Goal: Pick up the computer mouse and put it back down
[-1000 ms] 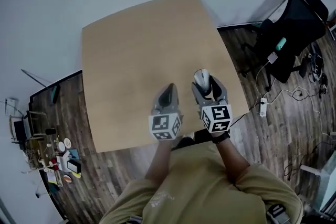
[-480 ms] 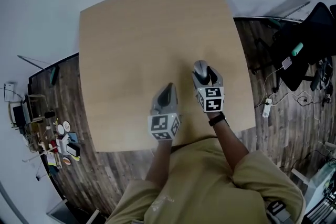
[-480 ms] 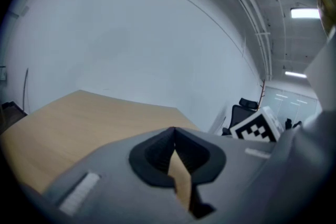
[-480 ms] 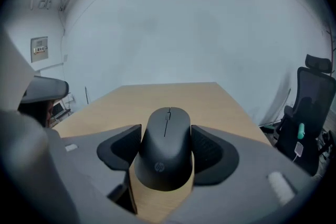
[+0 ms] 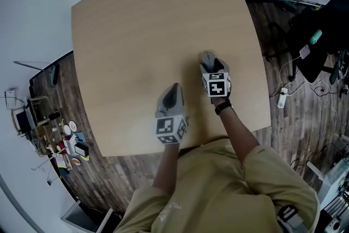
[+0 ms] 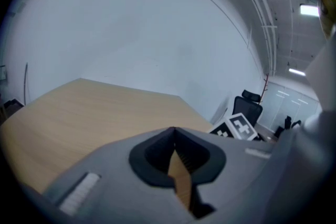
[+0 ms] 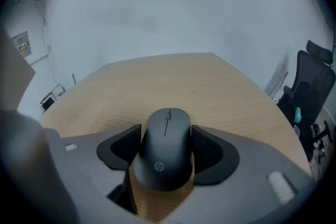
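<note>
A dark grey computer mouse sits between the pads of my right gripper, which is shut on its two sides. In the head view only the mouse's front end shows beyond the right gripper, over the right half of the light wooden table. Whether the mouse rests on the table or hangs just above it I cannot tell. My left gripper hovers near the table's front edge, to the left of the right one. Its jaws meet at the tips with nothing between them.
A black office chair stands right of the table on the wooden floor, with cables and a white power strip near it. Small clutter lies on the floor at the left. A white wall runs behind the table.
The right gripper has moved away from the person's body with the mouse still in it, so less of the mouse shows. The left gripper has stayed put. The head camera has shifted.
</note>
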{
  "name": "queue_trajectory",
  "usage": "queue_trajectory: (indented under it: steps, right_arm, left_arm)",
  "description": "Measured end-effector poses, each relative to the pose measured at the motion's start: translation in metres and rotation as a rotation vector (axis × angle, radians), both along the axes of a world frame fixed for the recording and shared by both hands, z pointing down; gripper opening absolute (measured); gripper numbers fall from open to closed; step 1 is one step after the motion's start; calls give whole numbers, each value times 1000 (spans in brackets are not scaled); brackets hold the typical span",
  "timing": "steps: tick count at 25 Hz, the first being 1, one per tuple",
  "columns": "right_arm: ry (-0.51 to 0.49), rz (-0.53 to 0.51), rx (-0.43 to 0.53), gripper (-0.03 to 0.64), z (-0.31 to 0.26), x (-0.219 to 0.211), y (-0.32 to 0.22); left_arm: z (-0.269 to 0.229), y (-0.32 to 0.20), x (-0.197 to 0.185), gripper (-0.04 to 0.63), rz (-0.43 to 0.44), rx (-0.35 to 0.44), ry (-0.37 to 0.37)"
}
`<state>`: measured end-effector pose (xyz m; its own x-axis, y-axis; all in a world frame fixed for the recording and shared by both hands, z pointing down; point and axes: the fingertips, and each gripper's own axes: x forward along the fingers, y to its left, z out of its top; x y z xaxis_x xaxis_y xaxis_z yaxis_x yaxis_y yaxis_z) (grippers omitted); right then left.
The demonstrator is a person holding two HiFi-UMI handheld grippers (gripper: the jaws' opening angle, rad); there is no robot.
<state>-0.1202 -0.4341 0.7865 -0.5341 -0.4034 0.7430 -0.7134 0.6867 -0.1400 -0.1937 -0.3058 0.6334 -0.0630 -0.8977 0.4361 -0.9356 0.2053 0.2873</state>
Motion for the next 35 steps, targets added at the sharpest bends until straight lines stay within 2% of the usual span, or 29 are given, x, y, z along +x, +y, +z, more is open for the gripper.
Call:
queue_trajectory:
  steps: [5, 9, 12, 19, 23, 29, 35]
  right_arm:
    - [13, 18, -10, 305, 8, 7, 6]
    - [-39, -9, 26, 321, -13, 8, 7]
    - [-117, -4, 109, 248, -63, 17, 13]
    - [-322, 17, 315, 77, -199, 53, 60]
    - [-413, -4, 405, 25, -255, 76, 103]
    - [-470, -33, 509, 8, -304, 103, 154]
    - [-515, -32, 574, 8, -327, 123, 186]
  left_arm:
    - [-4, 7, 11, 0, 20, 4, 4]
    - [-18, 11, 16, 0, 23, 10, -6]
    - [-37, 18, 21, 0, 32, 29, -36]
    - [-86, 44, 39, 0, 45, 139, -76]
    - [-118, 64, 57, 0, 60, 209, -104]
    - [-154, 86, 81, 0, 83, 301, -148]
    - [-171, 104, 106, 0, 103, 354, -157]
